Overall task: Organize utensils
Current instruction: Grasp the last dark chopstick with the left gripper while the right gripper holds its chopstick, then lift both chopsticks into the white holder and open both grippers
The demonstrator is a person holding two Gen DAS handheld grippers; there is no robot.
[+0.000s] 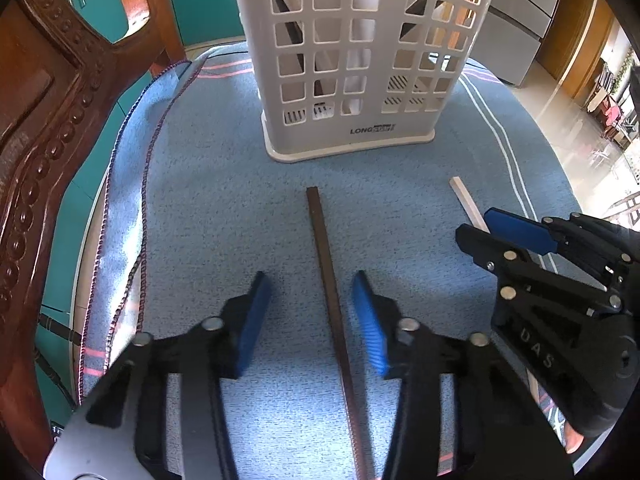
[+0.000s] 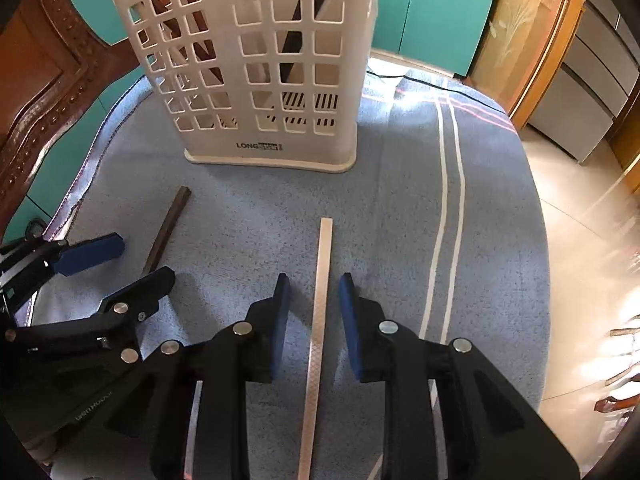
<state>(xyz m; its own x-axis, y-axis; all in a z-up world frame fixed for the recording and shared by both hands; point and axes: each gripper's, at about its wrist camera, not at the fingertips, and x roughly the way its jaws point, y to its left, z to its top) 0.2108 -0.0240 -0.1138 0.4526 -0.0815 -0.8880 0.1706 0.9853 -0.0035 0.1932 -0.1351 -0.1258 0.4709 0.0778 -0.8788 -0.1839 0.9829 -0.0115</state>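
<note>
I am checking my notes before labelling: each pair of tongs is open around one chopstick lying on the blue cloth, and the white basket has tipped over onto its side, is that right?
Not quite: the white basket stands upright on its base, as the right wrist view shows. The rest holds: the left tongs are open around the dark chopstick and the right tongs around the pale chopstick, both lying on the blue cloth.

- Bright daylight in both views; glare washes out the glossy floor [image 2: 592, 216] at right.
- Soft shadows fall beside the left tongs [image 1: 312, 320] and right tongs [image 2: 314, 320] on the tabletop [image 1: 224, 208].
- Fisheye distortion curves straight lines; dark vignette fills the corners.
- Near tong arms appear slightly blurred.
</note>
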